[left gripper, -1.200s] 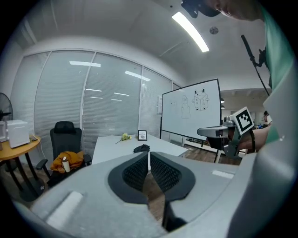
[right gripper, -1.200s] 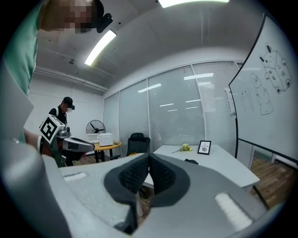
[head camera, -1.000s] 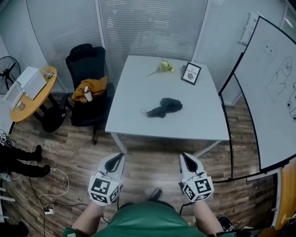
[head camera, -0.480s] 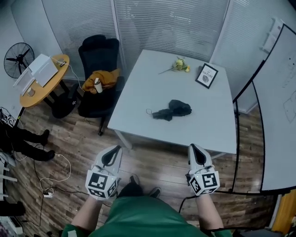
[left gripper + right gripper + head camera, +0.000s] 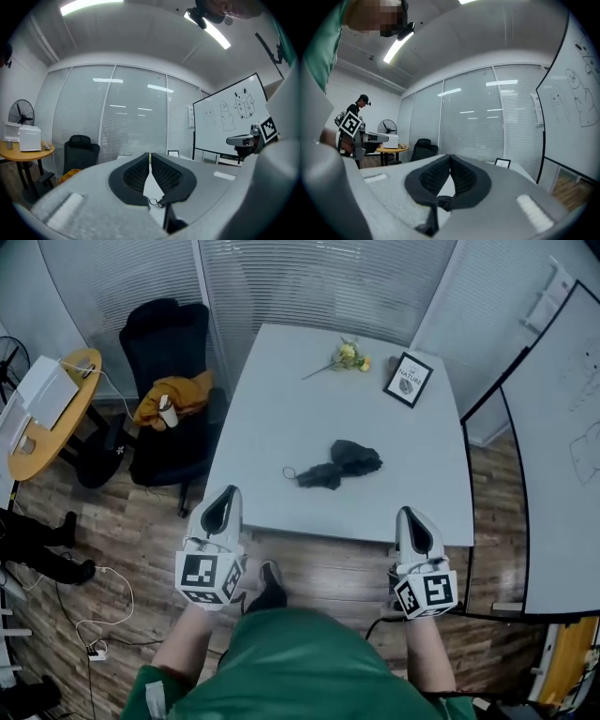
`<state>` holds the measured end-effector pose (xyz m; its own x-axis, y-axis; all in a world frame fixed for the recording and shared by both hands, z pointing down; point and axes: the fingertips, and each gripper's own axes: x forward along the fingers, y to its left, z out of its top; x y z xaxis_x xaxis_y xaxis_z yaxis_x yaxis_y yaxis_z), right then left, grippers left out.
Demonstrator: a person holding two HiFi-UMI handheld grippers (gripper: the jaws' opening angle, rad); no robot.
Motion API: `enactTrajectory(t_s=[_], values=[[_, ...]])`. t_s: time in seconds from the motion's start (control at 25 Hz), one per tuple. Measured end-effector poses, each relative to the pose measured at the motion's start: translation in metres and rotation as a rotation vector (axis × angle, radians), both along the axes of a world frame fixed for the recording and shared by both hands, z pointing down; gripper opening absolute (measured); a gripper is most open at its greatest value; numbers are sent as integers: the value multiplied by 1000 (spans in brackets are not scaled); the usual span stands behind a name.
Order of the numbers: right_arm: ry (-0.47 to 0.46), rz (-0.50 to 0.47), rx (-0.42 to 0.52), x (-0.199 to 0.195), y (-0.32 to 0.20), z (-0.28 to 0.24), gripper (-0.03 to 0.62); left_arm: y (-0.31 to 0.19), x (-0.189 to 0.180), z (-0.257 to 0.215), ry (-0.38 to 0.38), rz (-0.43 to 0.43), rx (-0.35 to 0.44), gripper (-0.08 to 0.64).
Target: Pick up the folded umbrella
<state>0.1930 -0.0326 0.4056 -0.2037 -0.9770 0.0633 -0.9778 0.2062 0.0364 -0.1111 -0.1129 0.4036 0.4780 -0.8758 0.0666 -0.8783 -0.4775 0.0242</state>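
Observation:
The folded black umbrella (image 5: 336, 463) lies on the white table (image 5: 272, 399), a little in from its near edge, with a thin strap loop (image 5: 289, 472) at its left end. Both grippers are held level just short of that near edge, well apart from the umbrella. The left gripper (image 5: 225, 495) points at the table's near left corner, and its jaws meet at the tips (image 5: 150, 155), empty. The right gripper (image 5: 410, 515) is by the near right corner, shut with nothing in it (image 5: 450, 157).
At the table's far side are a framed picture (image 5: 408, 379) and yellow flowers (image 5: 347, 354). A black office chair (image 5: 169, 343) holding an orange cloth stands left, beyond it a round wooden table (image 5: 47, 423). A whiteboard (image 5: 562, 437) stands right. Cables lie on the floor (image 5: 103, 615).
Both grippers have travelled forward from over the open floor to the table's near edge. The umbrella has not moved on the table.

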Motion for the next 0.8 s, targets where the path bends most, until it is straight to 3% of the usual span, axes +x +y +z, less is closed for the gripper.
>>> enactTrajectory(t_s=[0.2,0.48,0.56,0.8], values=[[57,51,-36,-8,-68,0,2,-75,7,3,24,101,12,23],[153,30,-210,-25,-148,51,4,-133,-10,44,39,160,-83,25],[239,-30,-277,-32,-167,71,92,-142,-14,54,35,167,-114,25],[623,-378,-463,-51,-205,152,115,-160,-20,67,16,140,-160,32]])
